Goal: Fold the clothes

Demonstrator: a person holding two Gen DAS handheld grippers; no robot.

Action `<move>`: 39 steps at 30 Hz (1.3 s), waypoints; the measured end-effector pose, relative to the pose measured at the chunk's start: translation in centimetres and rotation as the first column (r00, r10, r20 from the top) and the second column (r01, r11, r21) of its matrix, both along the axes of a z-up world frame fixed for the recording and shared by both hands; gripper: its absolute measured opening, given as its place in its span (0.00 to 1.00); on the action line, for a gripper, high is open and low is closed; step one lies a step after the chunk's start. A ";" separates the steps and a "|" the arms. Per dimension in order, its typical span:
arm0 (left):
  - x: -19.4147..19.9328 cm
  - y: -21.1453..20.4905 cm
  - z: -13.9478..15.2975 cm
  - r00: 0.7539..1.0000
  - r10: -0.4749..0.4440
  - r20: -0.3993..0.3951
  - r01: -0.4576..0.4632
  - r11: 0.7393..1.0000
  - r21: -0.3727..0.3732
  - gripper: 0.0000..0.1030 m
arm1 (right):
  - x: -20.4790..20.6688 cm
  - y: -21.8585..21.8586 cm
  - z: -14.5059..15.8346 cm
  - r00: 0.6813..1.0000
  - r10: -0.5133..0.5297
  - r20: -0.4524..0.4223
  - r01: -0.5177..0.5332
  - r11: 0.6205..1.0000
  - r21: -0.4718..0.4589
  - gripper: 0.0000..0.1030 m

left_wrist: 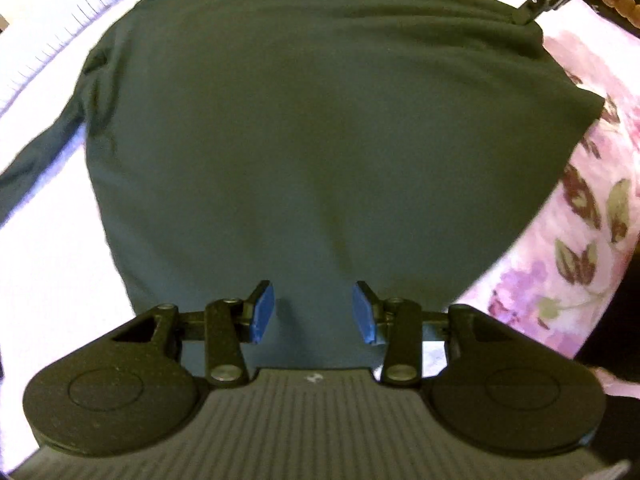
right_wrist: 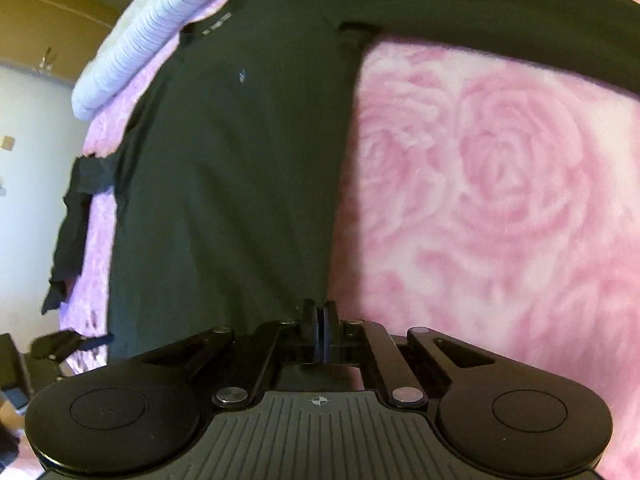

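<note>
Item: dark long-sleeved shirt [left_wrist: 304,128], spread flat on a pink rose-patterned blanket [right_wrist: 500,200], sleeves out to the sides. White pillow [right_wrist: 132,52] beyond the collar. Left gripper [left_wrist: 314,312]: blue pads [left_wrist: 262,312] apart, over the hem, gripping nothing. Right gripper [right_wrist: 319,320]: fingers pressed together at the hem's corner; whether cloth lay between them could not be told.

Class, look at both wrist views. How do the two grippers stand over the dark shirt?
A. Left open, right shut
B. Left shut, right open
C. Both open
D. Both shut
A: the left gripper shows its blue pads apart above the shirt, while the right gripper has its pads pressed together.
</note>
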State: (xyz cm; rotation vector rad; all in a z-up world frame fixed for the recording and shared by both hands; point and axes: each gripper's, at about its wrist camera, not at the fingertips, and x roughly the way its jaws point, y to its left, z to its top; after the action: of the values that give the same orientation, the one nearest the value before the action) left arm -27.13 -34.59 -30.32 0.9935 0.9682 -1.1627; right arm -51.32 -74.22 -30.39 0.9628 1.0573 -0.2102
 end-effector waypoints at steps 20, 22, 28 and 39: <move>6.8 9.6 0.4 0.846 0.530 -0.053 -0.528 0.848 0.044 0.44 | -7.7 6.3 -2.9 1.000 -0.007 -0.031 0.010 0.994 0.109 0.03; 8.1 10.0 0.2 0.816 0.568 -0.106 -0.569 0.822 0.022 0.44 | -7.2 7.0 -2.7 0.997 0.050 -0.057 -0.044 0.993 0.106 0.02; 9.5 10.6 -1.2 0.802 0.542 -0.250 -0.544 0.836 0.068 0.08 | -5.8 8.1 -1.9 0.990 0.060 -0.126 -0.055 0.998 0.038 0.01; 12.4 16.0 0.3 0.835 0.410 -0.367 -0.420 0.906 0.057 0.08 | -2.5 12.2 1.1 0.916 -0.038 -0.399 -0.065 0.968 -0.241 0.03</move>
State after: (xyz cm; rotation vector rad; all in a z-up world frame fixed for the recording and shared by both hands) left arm -14.75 -18.63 -30.00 0.5017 1.3907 -1.0019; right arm -53.85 -62.00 -29.32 0.6958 1.3762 -0.5358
